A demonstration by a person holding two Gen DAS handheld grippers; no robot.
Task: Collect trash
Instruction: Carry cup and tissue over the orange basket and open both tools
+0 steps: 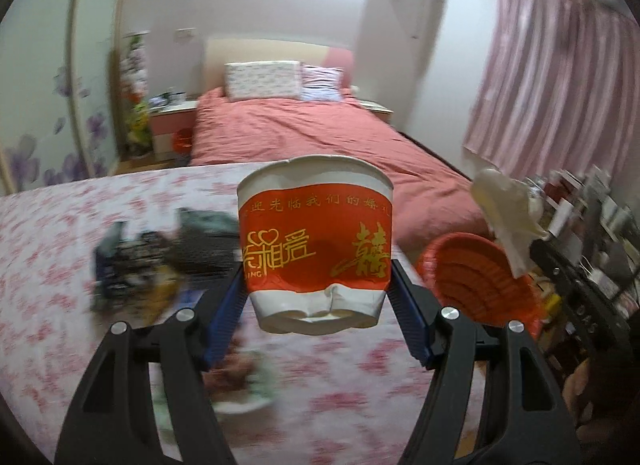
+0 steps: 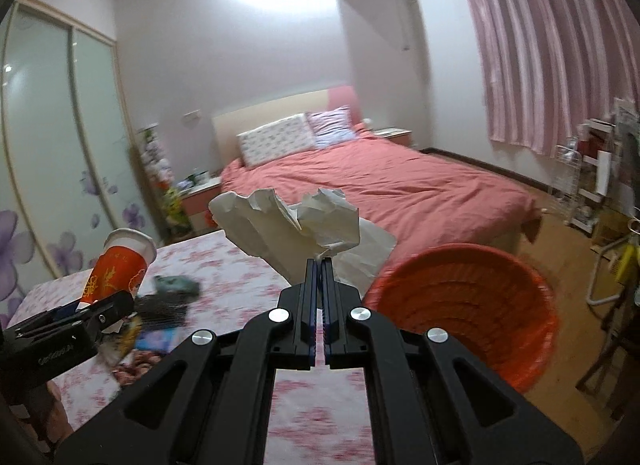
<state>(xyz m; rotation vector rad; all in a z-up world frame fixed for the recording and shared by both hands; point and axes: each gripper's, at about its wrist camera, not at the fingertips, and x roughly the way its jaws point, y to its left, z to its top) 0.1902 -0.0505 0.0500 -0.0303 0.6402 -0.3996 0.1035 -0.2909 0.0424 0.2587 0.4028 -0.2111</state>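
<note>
Holding two pieces of trash at once, the person carries both toward the red basket, which stands beside the table, so that each hand can drop its load without a second trip. The left gripper has its jaws clamped on the lower part of a red and white paper cup; the cup stands upright between them, and its dented base shows that the squeeze is firm enough to keep it from slipping. The right gripper has its jaws pressed together on a thin corner of crumpled tissue, and the rest of the paper spreads loosely above and ahead of the tips. The basket lies just ahead and to the right of these jaws. More litter, blurred, remains on the table left of the cup.
</note>
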